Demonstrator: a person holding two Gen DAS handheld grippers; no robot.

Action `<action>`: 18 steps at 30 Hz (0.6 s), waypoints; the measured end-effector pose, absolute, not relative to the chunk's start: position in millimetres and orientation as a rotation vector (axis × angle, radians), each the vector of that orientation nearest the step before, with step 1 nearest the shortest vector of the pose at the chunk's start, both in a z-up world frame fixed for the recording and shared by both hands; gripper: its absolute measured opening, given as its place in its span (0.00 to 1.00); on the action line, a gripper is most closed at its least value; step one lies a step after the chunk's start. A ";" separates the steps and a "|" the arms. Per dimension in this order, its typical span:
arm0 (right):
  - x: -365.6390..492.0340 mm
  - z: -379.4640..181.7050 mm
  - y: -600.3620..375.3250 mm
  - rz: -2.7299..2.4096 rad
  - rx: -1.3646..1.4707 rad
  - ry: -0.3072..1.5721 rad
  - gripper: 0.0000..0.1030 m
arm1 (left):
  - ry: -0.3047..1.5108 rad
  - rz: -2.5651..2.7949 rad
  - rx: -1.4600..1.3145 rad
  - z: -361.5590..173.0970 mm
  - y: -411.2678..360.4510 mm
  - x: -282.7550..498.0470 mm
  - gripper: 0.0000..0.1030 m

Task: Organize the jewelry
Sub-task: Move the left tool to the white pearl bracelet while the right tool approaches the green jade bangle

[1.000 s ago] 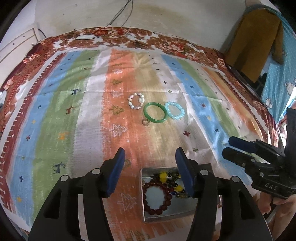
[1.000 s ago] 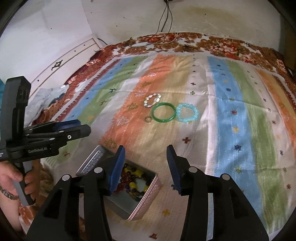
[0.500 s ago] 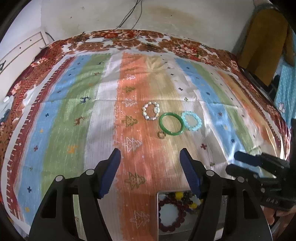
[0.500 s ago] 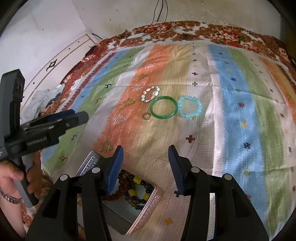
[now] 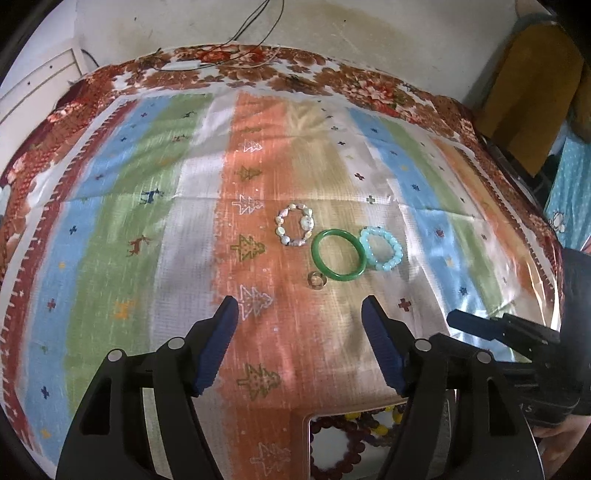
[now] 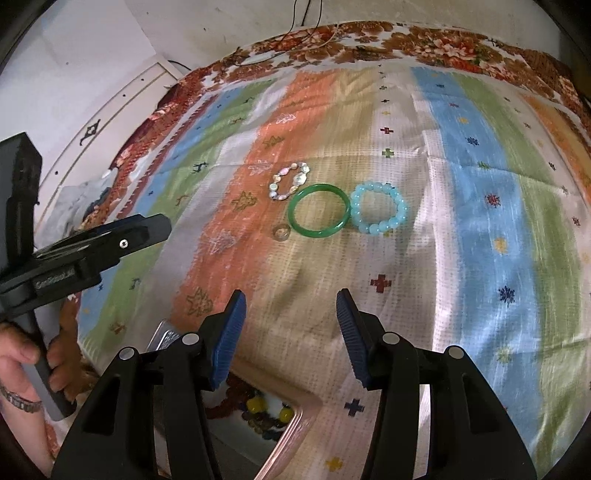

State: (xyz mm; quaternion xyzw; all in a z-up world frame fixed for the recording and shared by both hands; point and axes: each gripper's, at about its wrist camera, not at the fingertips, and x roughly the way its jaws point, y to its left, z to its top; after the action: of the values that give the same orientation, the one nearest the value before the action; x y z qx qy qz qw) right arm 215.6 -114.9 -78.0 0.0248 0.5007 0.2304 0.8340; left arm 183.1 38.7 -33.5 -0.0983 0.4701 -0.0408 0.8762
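Nearby, green bangle beside ring

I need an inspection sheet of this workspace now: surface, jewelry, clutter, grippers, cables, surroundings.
Surface: striped cloth over a floral cover.
Job's things: pearly bracelet, green bangle, aqua bead bracelet and small ring lie on the cloth; tin holds beaded bracelets.
Clutter: nothing seen.
Grippers: left gripper has just been opening, empty; right gripper open, empty.
Cables: black wires hang on the wall.
Surroundings: stained wall, white panel.
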 end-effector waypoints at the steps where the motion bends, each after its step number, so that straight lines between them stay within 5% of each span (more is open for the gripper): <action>1: 217.6 -78.4 -114.4 0.485 0.052 1.061 0.49 | 0.981 -0.081 -0.204 -34.0 38.8 184.7 0.67; 18: 243.2 -89.4 -105.7 0.454 0.031 1.086 0.49 | 0.993 -0.076 -0.200 -43.3 43.1 218.2 0.67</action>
State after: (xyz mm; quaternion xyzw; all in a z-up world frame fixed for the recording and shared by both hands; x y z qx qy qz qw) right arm 243.2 -105.7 -89.4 0.0145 0.5120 0.2141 0.8317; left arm 218.2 43.1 -43.3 -0.0958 0.4756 -0.0362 0.8737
